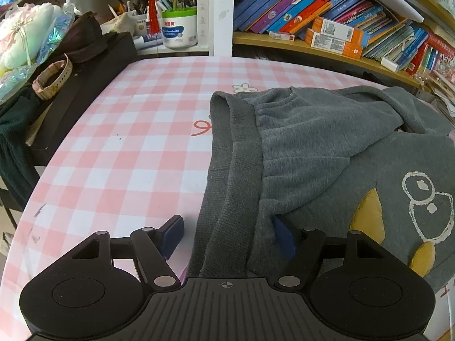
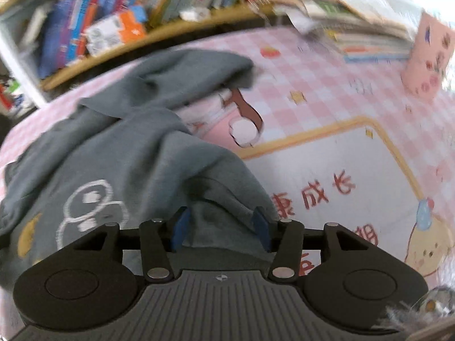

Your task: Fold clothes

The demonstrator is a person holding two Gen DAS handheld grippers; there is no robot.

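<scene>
A grey sweatshirt (image 1: 327,153) with a white and yellow cartoon print lies rumpled on the pink checked tablecloth (image 1: 128,142). Its ribbed hem runs down toward my left gripper (image 1: 227,236), which is open, with the hem edge lying between its blue pads (image 1: 173,233). In the right wrist view the same sweatshirt (image 2: 119,147) is bunched, and my right gripper (image 2: 220,227) is open around a fold of its grey cloth, the blue pads (image 2: 180,227) on either side without pinching it. That view is motion-blurred.
A bookshelf (image 1: 327,25) full of books runs along the table's far edge. A black box (image 1: 85,85), a watch strap, bags and a pen tub (image 1: 179,28) crowd the far left. A stack of books and a pink cup (image 2: 429,56) stand at the far right.
</scene>
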